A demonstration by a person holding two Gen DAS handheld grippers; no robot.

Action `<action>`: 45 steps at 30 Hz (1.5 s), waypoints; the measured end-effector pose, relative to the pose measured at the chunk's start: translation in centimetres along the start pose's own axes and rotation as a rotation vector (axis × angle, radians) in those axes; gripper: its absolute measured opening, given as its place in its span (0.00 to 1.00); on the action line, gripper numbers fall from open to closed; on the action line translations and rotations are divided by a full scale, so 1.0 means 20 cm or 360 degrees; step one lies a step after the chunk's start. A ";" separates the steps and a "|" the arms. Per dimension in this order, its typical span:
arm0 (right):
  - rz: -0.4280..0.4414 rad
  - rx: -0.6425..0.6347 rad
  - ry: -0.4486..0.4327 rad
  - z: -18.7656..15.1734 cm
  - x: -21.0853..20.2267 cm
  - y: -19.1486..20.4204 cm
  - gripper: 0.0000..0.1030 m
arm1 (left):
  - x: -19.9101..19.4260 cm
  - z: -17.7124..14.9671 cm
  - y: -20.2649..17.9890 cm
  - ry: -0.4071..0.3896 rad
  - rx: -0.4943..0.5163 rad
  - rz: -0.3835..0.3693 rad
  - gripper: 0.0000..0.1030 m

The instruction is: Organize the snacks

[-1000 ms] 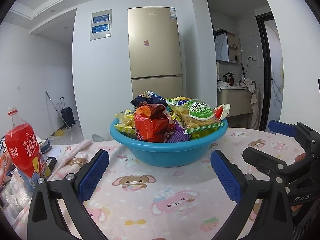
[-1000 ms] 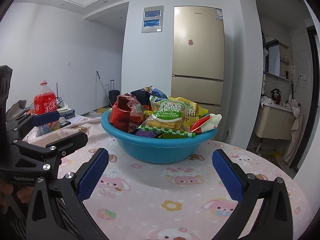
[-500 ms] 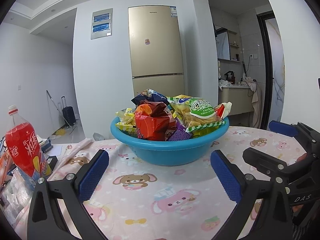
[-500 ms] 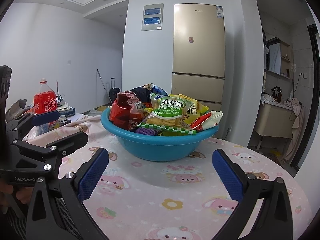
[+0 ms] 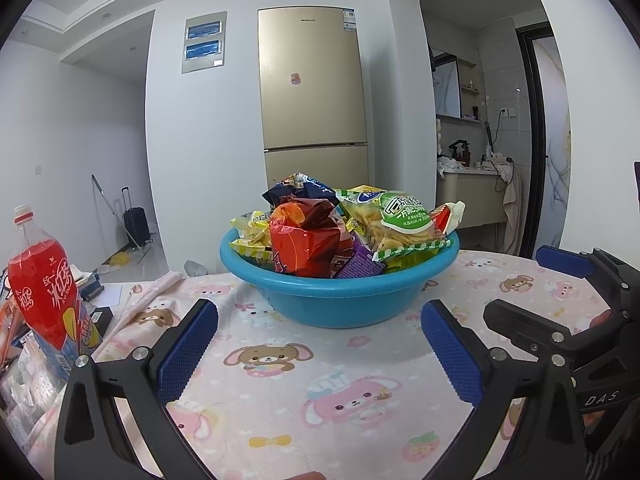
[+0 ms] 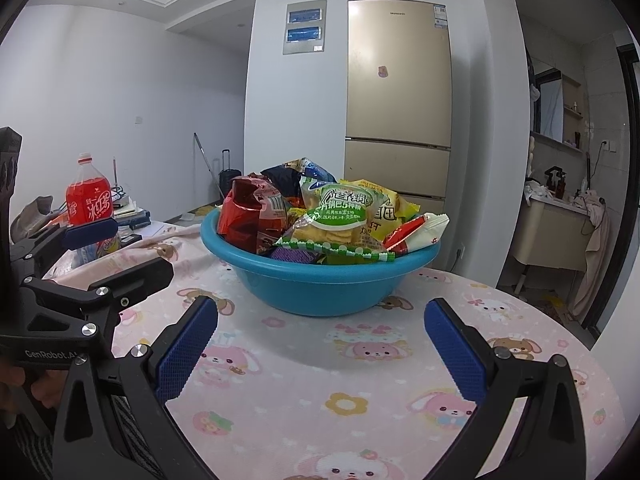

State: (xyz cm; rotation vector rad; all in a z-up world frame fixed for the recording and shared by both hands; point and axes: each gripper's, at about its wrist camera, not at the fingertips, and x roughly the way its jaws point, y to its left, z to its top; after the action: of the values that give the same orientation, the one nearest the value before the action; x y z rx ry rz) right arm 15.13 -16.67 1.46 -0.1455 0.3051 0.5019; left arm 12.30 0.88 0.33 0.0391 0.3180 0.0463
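A blue plastic basin [image 5: 340, 300] [image 6: 320, 288] stands on the table, heaped with several snack bags: a red bag [image 5: 308, 240] [image 6: 248, 216], a green-labelled chip bag [image 5: 400, 220] [image 6: 340, 216], a dark blue bag [image 5: 296, 188] and a purple pack [image 5: 360, 268]. My left gripper [image 5: 320, 352] is open and empty, in front of the basin. My right gripper [image 6: 320, 352] is open and empty, also short of the basin. Each gripper shows at the side of the other's view: the right one [image 5: 560, 312], the left one [image 6: 100, 272].
The round table has a pink cartoon-animal cloth [image 5: 320, 400]. A red soda bottle [image 5: 44, 280] [image 6: 88, 200] stands at the left among books and clutter. A gold fridge [image 5: 312, 100] stands behind, with a washroom doorway at the right.
Both wrist views have dropped slightly, so the basin sits a little higher in frame. Both grippers stay open and empty.
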 end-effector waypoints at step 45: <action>0.0011 -0.0008 0.0041 -0.01 0.02 0.01 1.00 | 0.00 -0.01 0.00 0.0012 -0.0010 0.0015 1.00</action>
State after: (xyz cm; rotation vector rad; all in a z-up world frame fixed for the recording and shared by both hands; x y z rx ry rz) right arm 15.37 -16.44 1.13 -0.1558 0.3295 0.5079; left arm 12.26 0.93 0.21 0.0342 0.3253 0.0568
